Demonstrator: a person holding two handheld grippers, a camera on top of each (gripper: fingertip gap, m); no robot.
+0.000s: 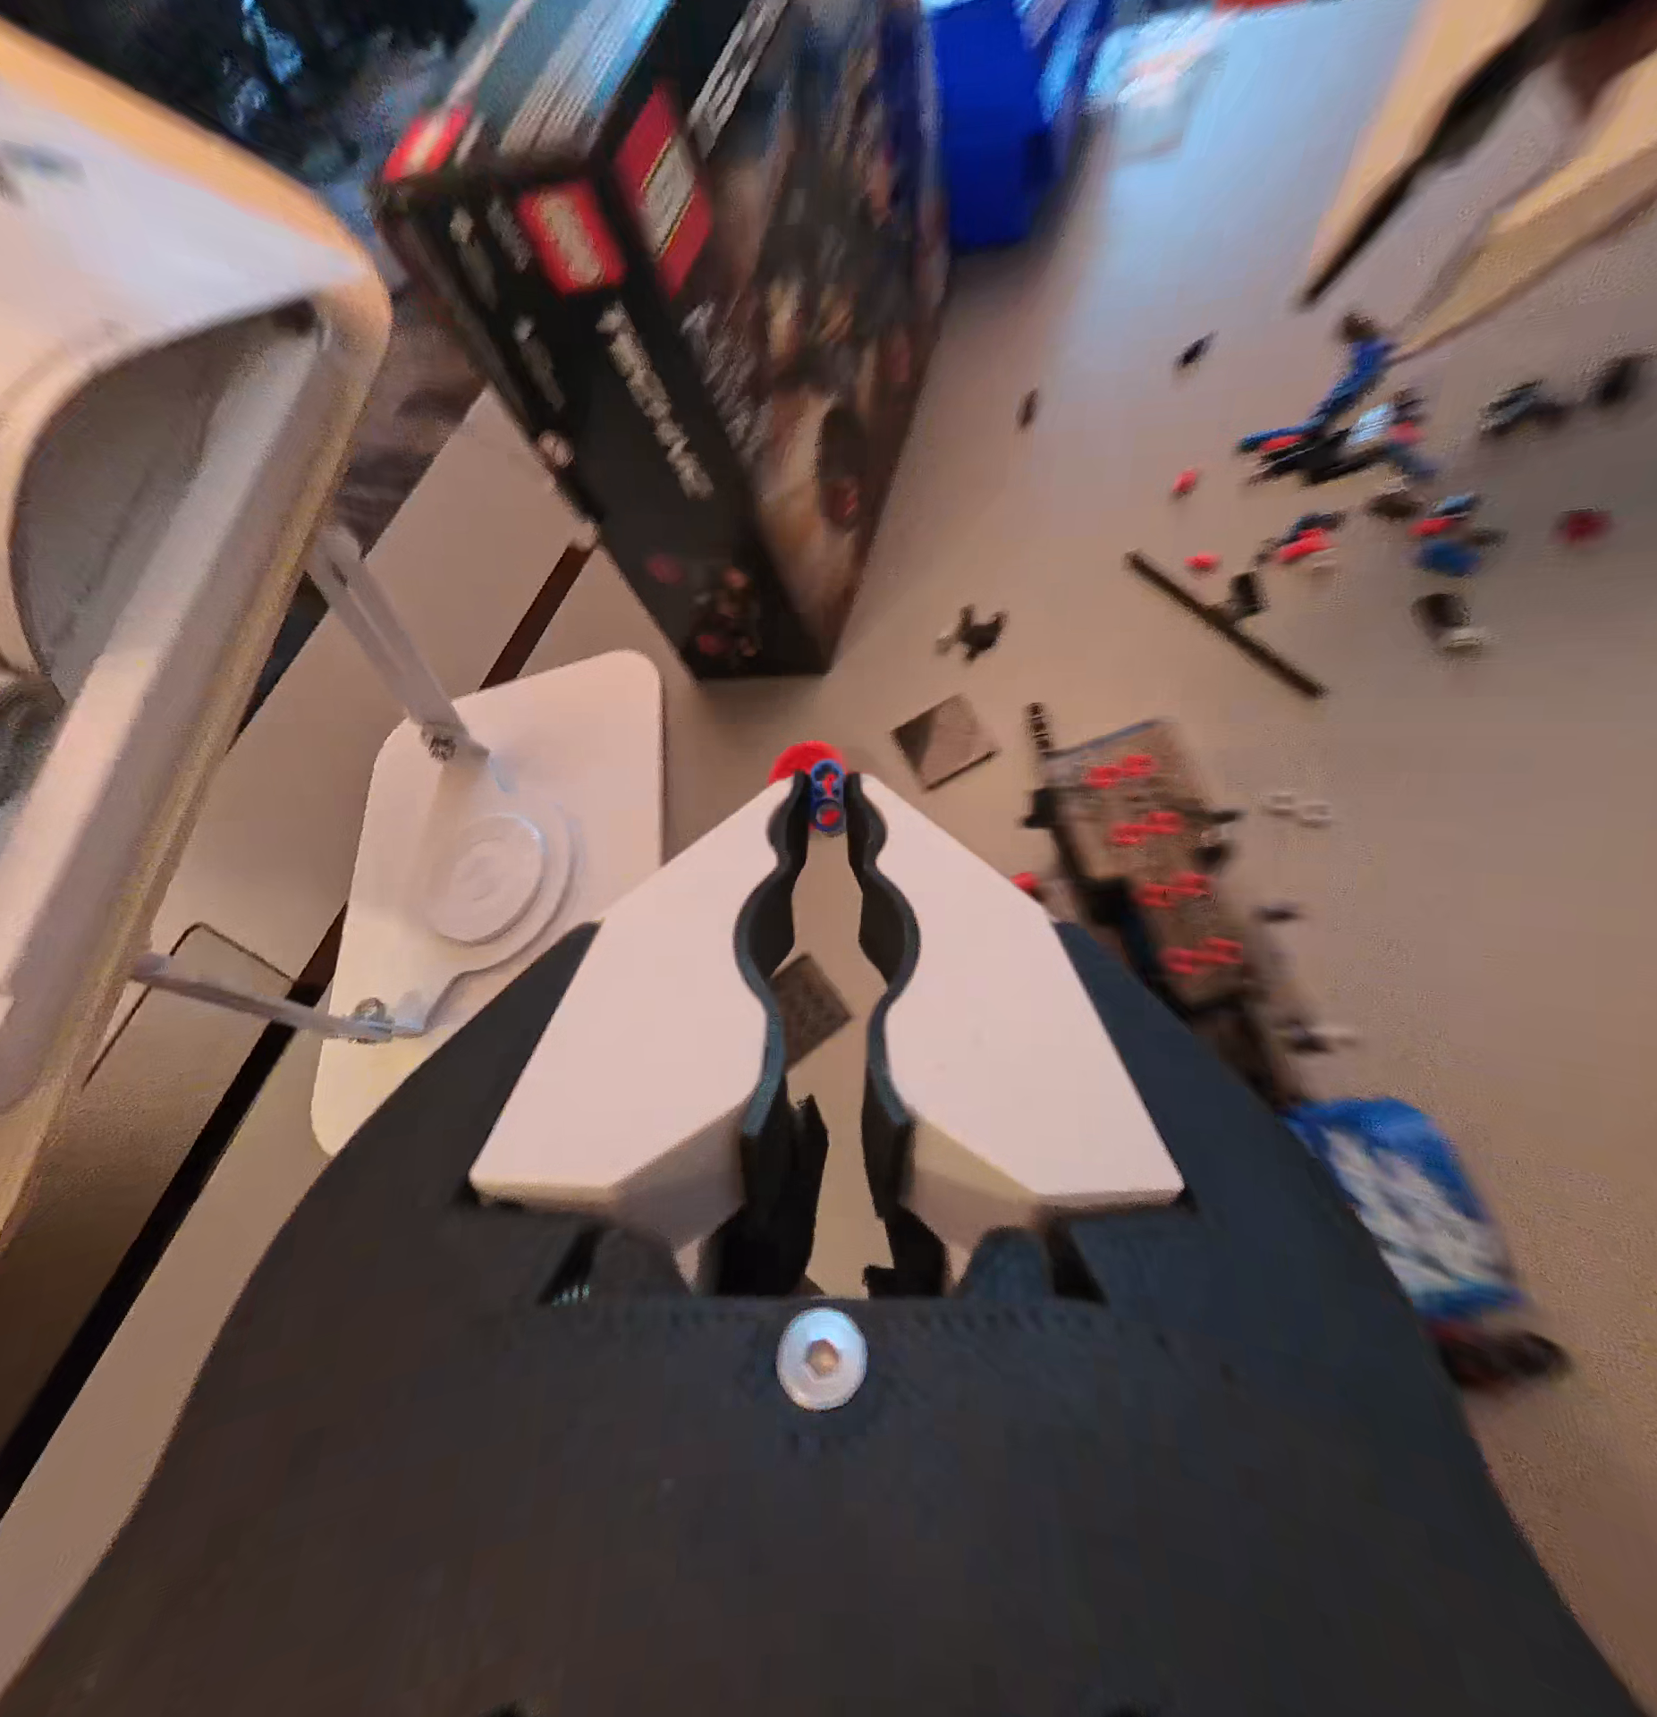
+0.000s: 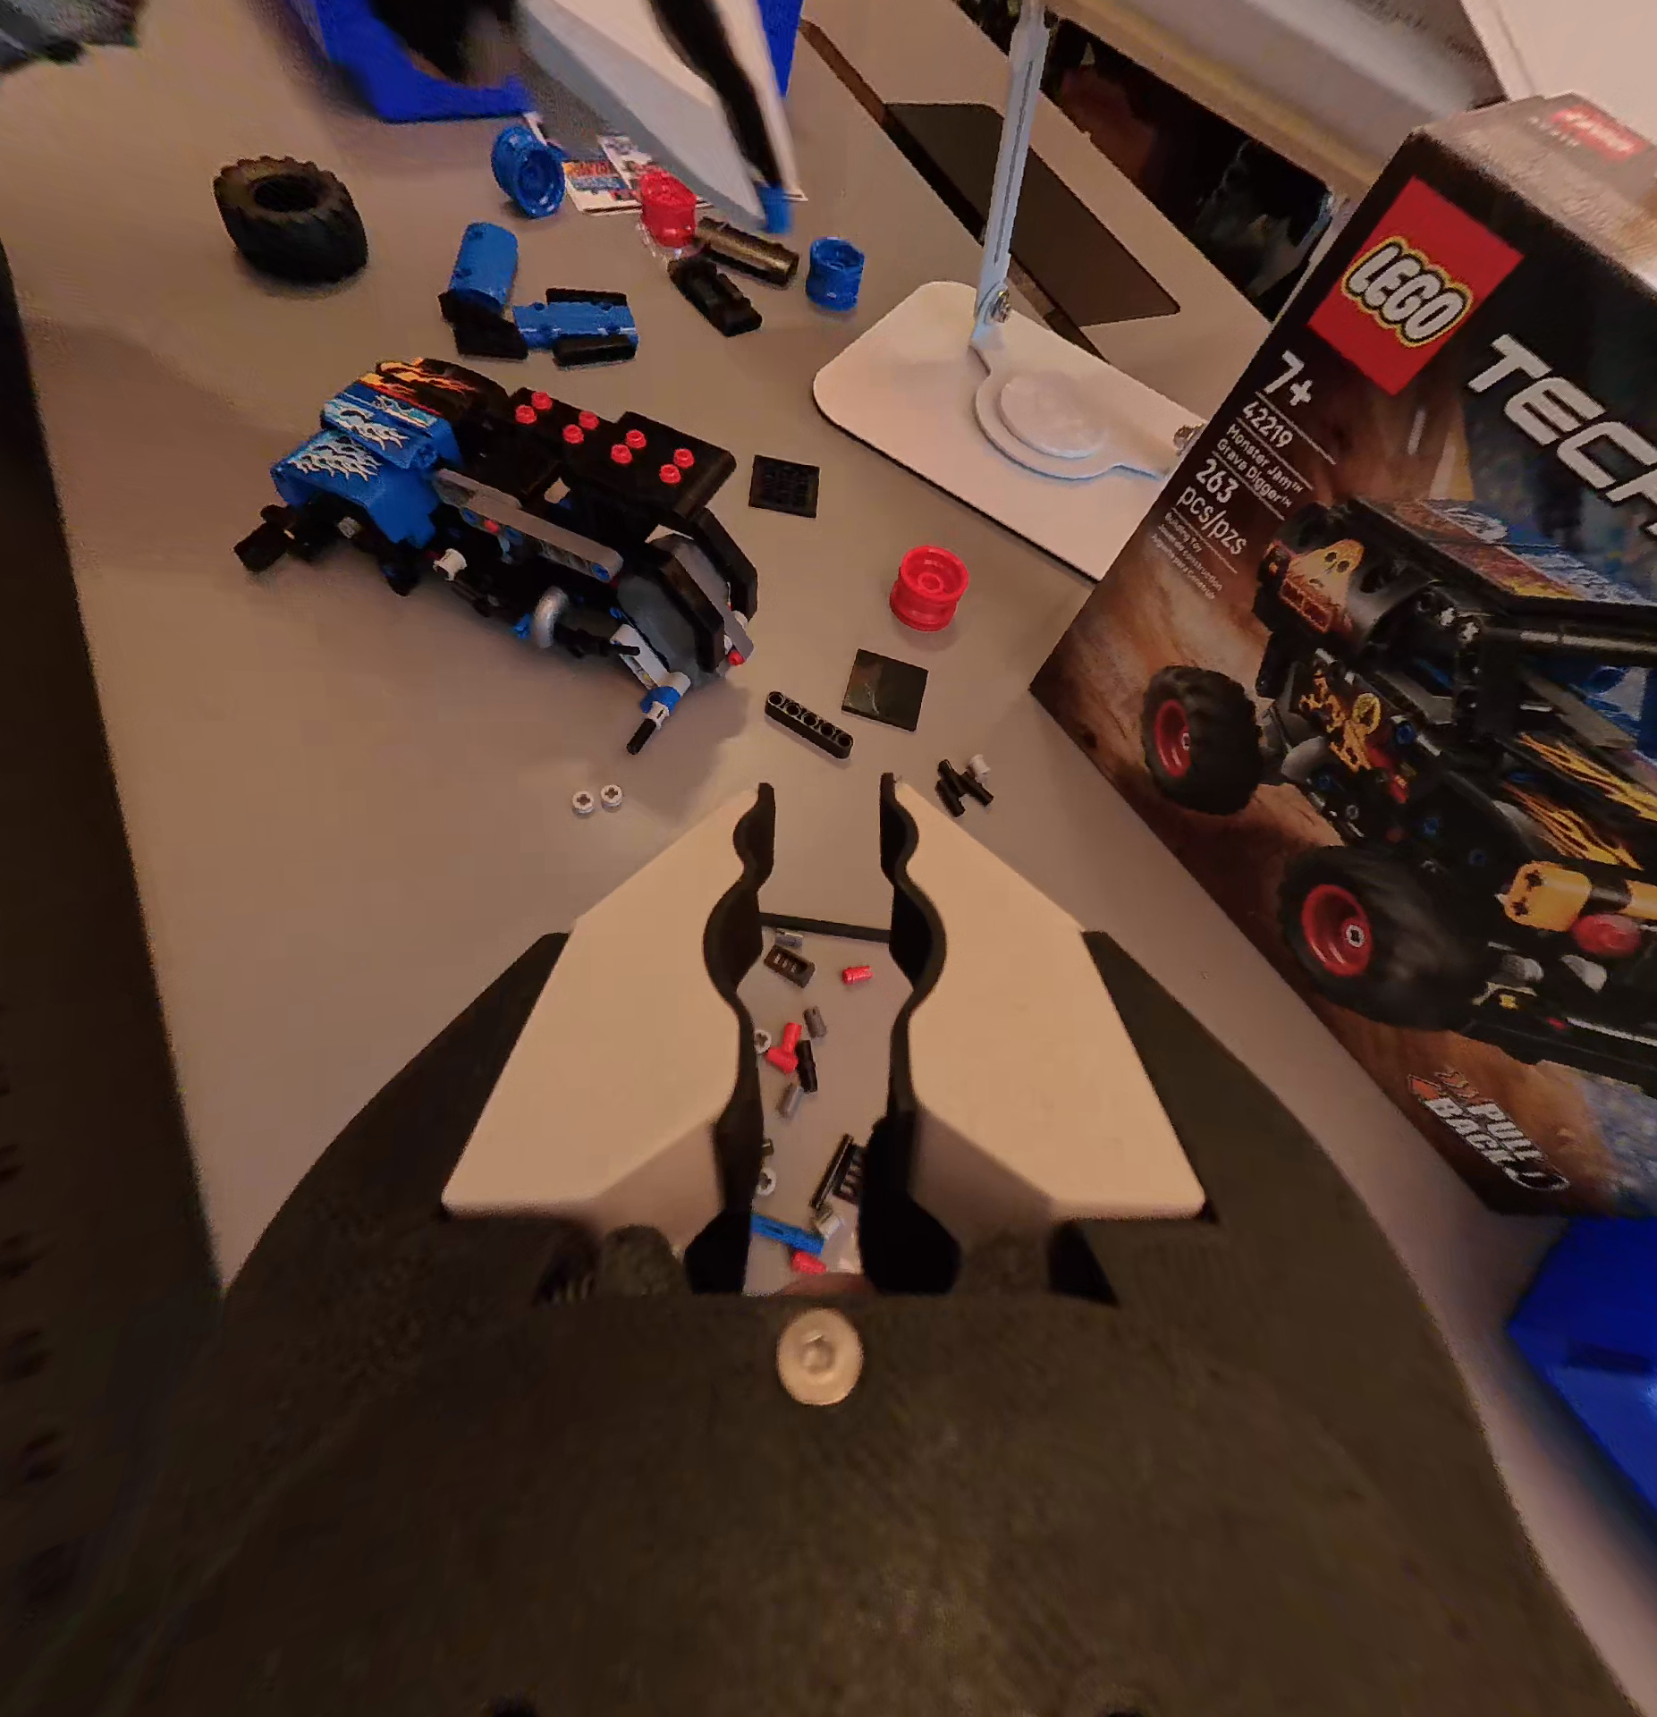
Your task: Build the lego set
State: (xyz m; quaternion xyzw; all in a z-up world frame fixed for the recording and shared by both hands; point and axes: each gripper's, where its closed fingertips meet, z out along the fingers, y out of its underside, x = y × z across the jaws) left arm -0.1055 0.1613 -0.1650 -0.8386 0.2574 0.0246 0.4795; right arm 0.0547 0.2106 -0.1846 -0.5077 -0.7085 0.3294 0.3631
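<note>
Left gripper (image 1: 826,801): fingers nearly pressed together at the tips, pinching a small blue lego connector with red in its holes (image 1: 825,806). The piece sits right at the fingertips, held above the desk (image 1: 1038,483). Just beyond the tips a red round piece (image 1: 796,760) shows, partly hidden by the left finger. Left wrist view is motion-blurred; far-right parts are hard to resolve.

Right gripper (image 2: 824,790): fingers spread, nothing between them. It hovers over loose small pins and bushes on the beige desk (image 2: 341,929), seen through the gap.

Partly built blue-and-black lego truck body with red studs (image 2: 499,520) lies on its side, far and left of the right fingertips, well apart from them. A short black lego beam with holes (image 2: 809,725) lies just beyond the tips; a flat black square tile (image 2: 885,689) is beside it to the right, and a red wheel hub (image 2: 929,587) farther off. Two small grey bushes (image 2: 597,797) sit left of the left fingertip.

The printed cardboard lego box (image 2: 1419,669) stands at right. White lamp base (image 2: 973,409) is at far centre. Black rubber tyre (image 2: 290,218) lies far left.
</note>
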